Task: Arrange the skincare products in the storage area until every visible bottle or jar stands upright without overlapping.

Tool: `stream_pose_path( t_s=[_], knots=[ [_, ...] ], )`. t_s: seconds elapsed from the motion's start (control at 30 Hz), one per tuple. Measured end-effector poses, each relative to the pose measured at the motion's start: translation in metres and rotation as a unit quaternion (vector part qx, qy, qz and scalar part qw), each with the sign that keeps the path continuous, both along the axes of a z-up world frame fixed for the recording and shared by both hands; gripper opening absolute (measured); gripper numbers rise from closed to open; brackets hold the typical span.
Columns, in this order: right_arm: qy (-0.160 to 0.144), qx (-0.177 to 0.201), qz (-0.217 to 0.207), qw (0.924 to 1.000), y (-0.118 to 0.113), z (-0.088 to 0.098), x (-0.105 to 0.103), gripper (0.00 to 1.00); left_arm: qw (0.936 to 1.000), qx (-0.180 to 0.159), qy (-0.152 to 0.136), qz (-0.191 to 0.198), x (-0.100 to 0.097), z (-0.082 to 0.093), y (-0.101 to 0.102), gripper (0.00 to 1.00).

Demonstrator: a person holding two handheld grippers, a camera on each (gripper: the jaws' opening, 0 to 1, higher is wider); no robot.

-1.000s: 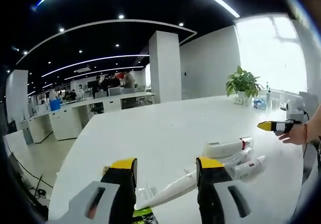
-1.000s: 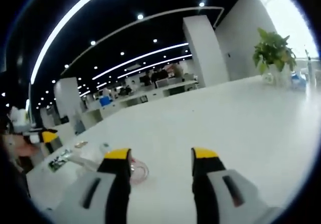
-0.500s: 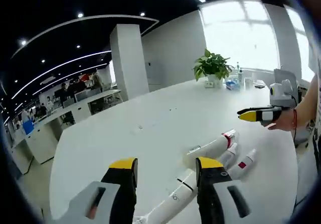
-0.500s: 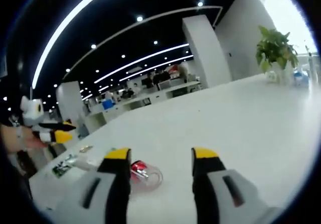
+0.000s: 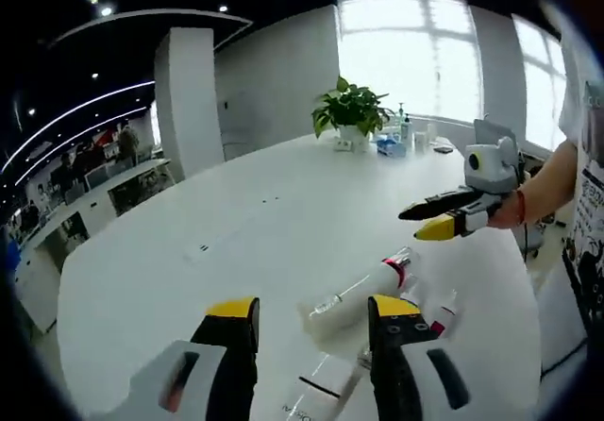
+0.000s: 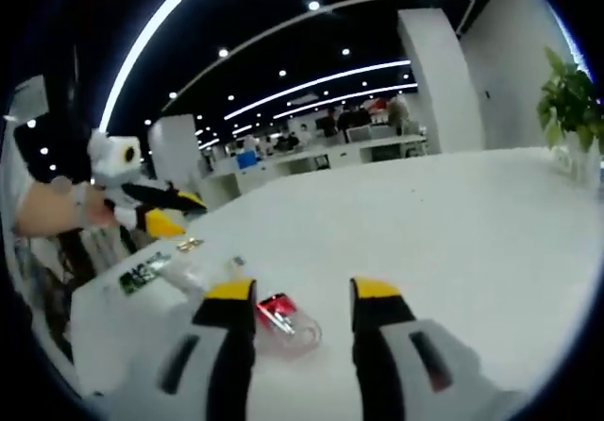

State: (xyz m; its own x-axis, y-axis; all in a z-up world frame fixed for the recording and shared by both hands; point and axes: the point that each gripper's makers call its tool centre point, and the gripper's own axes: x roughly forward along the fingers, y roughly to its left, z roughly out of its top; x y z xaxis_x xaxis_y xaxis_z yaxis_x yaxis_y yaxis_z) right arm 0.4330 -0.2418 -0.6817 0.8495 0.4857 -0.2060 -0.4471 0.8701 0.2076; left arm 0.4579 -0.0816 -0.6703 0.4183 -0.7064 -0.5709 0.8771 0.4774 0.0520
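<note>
Lying flat on the white table (image 5: 236, 242), several white tubes (image 5: 354, 294) crowd just beyond the left gripper (image 5: 311, 310), jaws apart and empty. Risk, as I judge it: the tubes touch and overlap, so closing on one may drag or roll its neighbours toward the table edge. Further right, the right gripper (image 6: 294, 291) hovers with jaws spread, holding nothing; a clear red-capped item (image 6: 283, 319) lies on its side between and just ahead of its tips. More packets (image 6: 151, 272) lie off left.
</note>
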Motion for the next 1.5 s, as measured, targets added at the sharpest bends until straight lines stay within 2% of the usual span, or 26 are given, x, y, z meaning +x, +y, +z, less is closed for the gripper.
stream_pose_path(
  t_s=[0.07, 0.2, 0.23, 0.33, 0.43, 0.53, 0.63, 0.73, 0.77, 0.8, 0.87, 0.93, 0.97, 1.03, 1.1, 1.17, 1.2, 1.27, 1.3, 1.43, 1.5],
  knots=[
    [0.018, 0.012, 0.022, 0.9995, 0.004, -0.004, 0.001, 0.4, 0.9996, 0.025, 0.002, -0.016, 0.001, -0.007, -0.002, 0.47],
    [0.02, -0.004, 0.052, 0.9984, 0.009, -0.008, 0.004, 0.4, 0.9987, 0.038, 0.012, -0.031, 0.014, -0.018, -0.01, 0.44],
    [0.017, -0.011, 0.058, 0.9981, 0.009, -0.008, 0.005, 0.4, 0.9979, 0.049, 0.017, -0.038, 0.017, -0.022, -0.013, 0.44],
    [0.027, -0.013, 0.087, 0.9958, 0.015, -0.013, 0.005, 0.4, 0.9929, 0.078, 0.026, -0.086, 0.016, -0.031, -0.023, 0.44],
    [0.037, -0.014, 0.11, 0.9932, 0.021, -0.017, 0.004, 0.4, 0.9885, 0.086, 0.039, -0.117, 0.014, -0.037, -0.034, 0.43],
    [0.035, -0.035, 0.125, 0.9909, 0.023, -0.022, 0.003, 0.4, 0.9852, 0.097, 0.04, -0.135, 0.013, -0.041, -0.038, 0.43],
    [0.04, -0.043, 0.138, 0.9887, 0.024, -0.026, 0.002, 0.39, 0.9773, 0.122, 0.048, -0.166, 0.009, -0.049, -0.037, 0.43],
    [0.05, -0.073, 0.14, 0.9862, 0.022, -0.037, 0.005, 0.38, 0.9751, 0.142, 0.061, -0.16, 0.014, -0.059, -0.036, 0.44],
    [0.056, -0.096, 0.141, 0.9837, 0.019, -0.044, 0.005, 0.38, 0.9754, 0.142, 0.061, -0.157, 0.016, -0.061, -0.038, 0.43],
    [0.053, -0.074, 0.153, 0.9839, 0.026, -0.043, 0.004, 0.38, 0.974, 0.144, 0.062, -0.163, 0.014, -0.064, -0.039, 0.43],
    [0.062, -0.086, 0.165, 0.9807, 0.028, -0.049, 0.003, 0.33, 0.9708, 0.152, 0.064, -0.174, 0.012, -0.069, -0.04, 0.41],
    [0.063, -0.1, 0.173, 0.9779, 0.029, -0.054, 0.006, 0.31, 0.9617, 0.183, 0.07, -0.191, 0.009, -0.08, -0.036, 0.38],
    [0.065, -0.12, 0.18, 0.9742, 0.028, -0.059, 0.006, 0.31, 0.9587, 0.198, 0.054, -0.197, 0.014, -0.081, -0.036, 0.38],
    [0.06, -0.123, 0.184, 0.9733, 0.029, -0.059, 0.008, 0.31, 0.9562, 0.205, 0.054, -0.202, 0.013, -0.081, -0.037, 0.37],
    [0.069, -0.114, 0.189, 0.973, 0.027, -0.059, 0.008, 0.31, 0.9502, 0.223, 0.053, -0.21, 0.013, -0.082, -0.036, 0.36],
    [0.08, -0.104, 0.193, 0.9724, 0.026, -0.061, 0.007, 0.31, 0.9469, 0.231, 0.046, -0.219, 0.012, -0.082, -0.036, 0.34],
    [0.085, -0.106, 0.197, 0.9709, 0.025, -0.063, 0.006, 0.31, 0.9408, 0.242, 0.041, -0.234, 0.01, -0.083, -0.036, 0.33],
    [0.101, -0.135, 0.21, 0.9631, 0.018, -0.075, 0.004, 0.32, 0.9386, 0.24, 0.055, -0.242, 0.003, -0.083, -0.04, 0.31],
    [0.06, -0.162, 0.217, 0.9609, 0.014, -0.069, 0.01, 0.33, 0.9385, 0.235, 0.067, -0.244, -0.001, -0.083, -0.043, 0.3],
    [0.079, -0.156, 0.21, 0.9621, 0.008, -0.069, 0.005, 0.34, 0.9358, 0.245, 0.059, -0.247, -0.003, -0.084, -0.05, 0.29],
    [0.081, -0.16, 0.211, 0.9608, 0.006, -0.068, 0.006, 0.33, 0.9381, 0.244, 0.064, -0.237, -0.002, -0.084, -0.051, 0.29]
  ],
)
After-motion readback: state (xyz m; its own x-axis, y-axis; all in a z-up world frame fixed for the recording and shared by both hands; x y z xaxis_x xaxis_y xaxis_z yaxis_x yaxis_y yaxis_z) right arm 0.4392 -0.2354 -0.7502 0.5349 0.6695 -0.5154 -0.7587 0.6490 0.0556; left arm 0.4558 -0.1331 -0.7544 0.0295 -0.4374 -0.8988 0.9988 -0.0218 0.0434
